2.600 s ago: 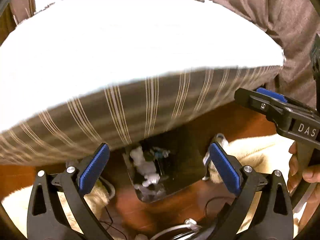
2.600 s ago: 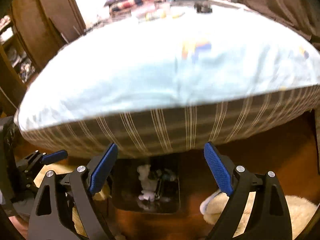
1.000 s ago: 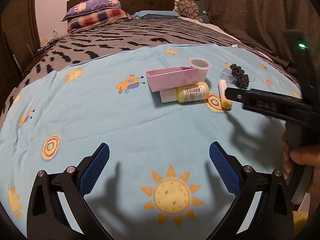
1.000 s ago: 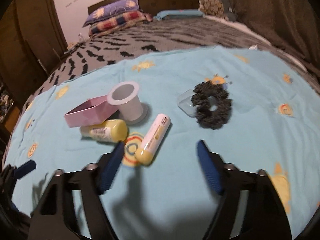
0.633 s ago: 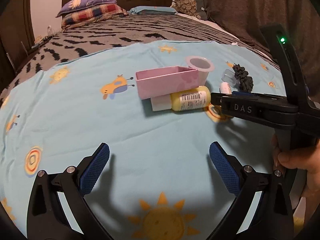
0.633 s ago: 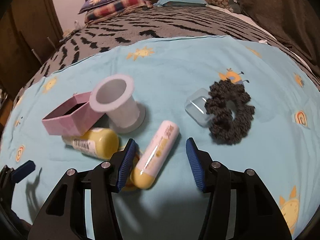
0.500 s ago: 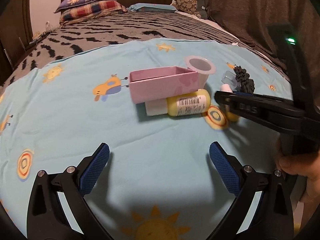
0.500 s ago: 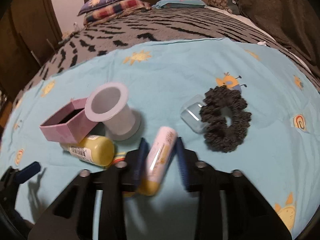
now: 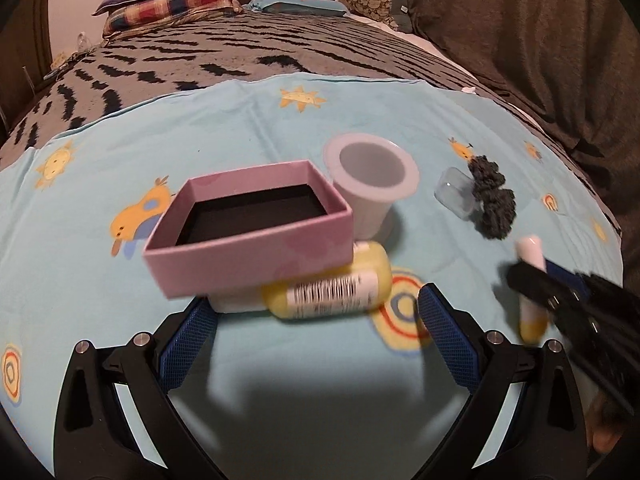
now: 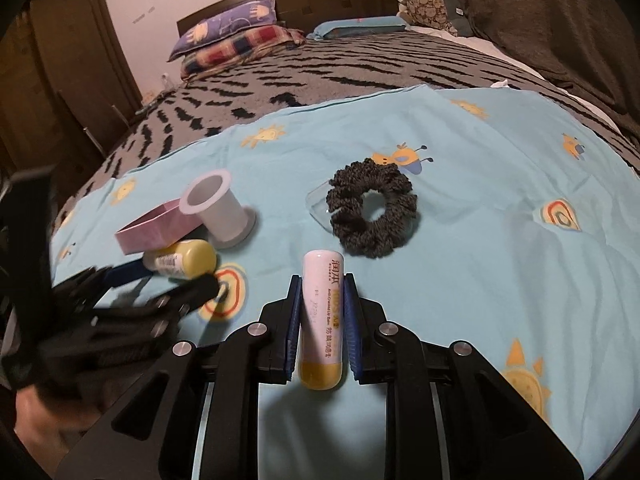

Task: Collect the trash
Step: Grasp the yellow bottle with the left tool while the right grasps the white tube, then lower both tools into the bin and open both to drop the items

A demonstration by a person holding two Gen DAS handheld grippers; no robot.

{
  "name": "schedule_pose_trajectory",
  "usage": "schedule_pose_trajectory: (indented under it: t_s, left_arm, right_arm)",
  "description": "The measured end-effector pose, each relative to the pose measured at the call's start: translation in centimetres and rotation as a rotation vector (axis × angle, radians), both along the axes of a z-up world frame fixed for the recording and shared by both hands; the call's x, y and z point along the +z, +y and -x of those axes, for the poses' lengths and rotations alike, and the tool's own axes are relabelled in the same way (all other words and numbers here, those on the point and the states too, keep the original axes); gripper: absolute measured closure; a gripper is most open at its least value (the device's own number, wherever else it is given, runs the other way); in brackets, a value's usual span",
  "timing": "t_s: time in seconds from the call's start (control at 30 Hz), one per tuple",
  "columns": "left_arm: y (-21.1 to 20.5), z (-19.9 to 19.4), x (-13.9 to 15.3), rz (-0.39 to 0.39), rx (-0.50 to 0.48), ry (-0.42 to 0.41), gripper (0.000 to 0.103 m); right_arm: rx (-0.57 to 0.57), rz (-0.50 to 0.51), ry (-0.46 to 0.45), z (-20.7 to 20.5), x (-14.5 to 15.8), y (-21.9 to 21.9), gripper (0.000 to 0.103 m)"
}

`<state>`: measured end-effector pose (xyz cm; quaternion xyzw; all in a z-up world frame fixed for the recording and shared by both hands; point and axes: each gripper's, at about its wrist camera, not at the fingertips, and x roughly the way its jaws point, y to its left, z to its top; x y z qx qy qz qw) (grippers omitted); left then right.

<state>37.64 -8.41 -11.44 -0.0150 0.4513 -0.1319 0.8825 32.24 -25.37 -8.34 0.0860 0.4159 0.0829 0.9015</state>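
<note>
A white and yellow lip balm tube (image 10: 322, 312) sits between the blue pads of my right gripper (image 10: 322, 286), whose jaws are closing and press on its sides just above the light blue sheet (image 10: 480, 280). In the left wrist view the tube (image 9: 530, 256) shows at the right in that gripper (image 9: 538, 276). My left gripper (image 9: 316, 330) is open, its fingers on either side of a yellow bottle (image 9: 332, 288) that lies under a pink box (image 9: 256, 256). A white cup (image 9: 372, 184) stands behind the box.
A dark grey scrunchie (image 10: 372, 216) rests against a clear plastic lid (image 10: 318, 202) beyond the tube. The sheet covers a bed with a grey zebra blanket (image 10: 320, 68) and pillows (image 10: 236, 40) at the headboard. A brown curtain (image 9: 540, 40) hangs on the right.
The right gripper's jaws closed from wide open onto the lip balm tube. The left gripper moved forward across the sheet up to the yellow bottle and pink box.
</note>
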Motion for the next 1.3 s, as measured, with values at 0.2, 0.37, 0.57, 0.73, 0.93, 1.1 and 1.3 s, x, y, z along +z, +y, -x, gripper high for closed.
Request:
schedule_pose_trajectory:
  t_s: [0.2,0.37,0.57,0.73,0.93,1.1,1.3]
  left_arm:
    - [0.3,-0.2,0.2,0.003,-0.002,-0.004,0.025]
    - [0.8,2.6,0.7,-0.006,-0.028,-0.009,0.025]
    - [1.9,8.5,1.1,-0.018,-0.063,-0.019,0.025]
    - [3.3,14.4,1.9,-0.019,-0.059,-0.05,0.025]
    - [4.7,21.7,3.4,0.0,-0.083,-0.094,0.025]
    - [5.4,27.0,3.7,0.011,-0.091,-0.116,0.025]
    - [6.1,32.3,1.6,0.021,-0.108,-0.087,0.025]
  right_arm:
    - [0.006,-0.006,-0.001,1.2,-0.3,0.1,0.082]
    - [0.011,-0.007,-0.008,3.2,0.2,0.6,0.082]
    - [0.024,0.014,-0.025,7.1,1.3,2.0,0.082]
    - [0.038,0.018,-0.035,11.2,2.0,2.7,0.082]
    - [0.067,0.035,-0.051,17.2,2.6,4.0,0.082]
    - [0.106,0.042,-0.045,21.7,1.9,5.2,0.082]
    - [0.139,0.035,-0.012,26.3,0.0,6.4,0.082]
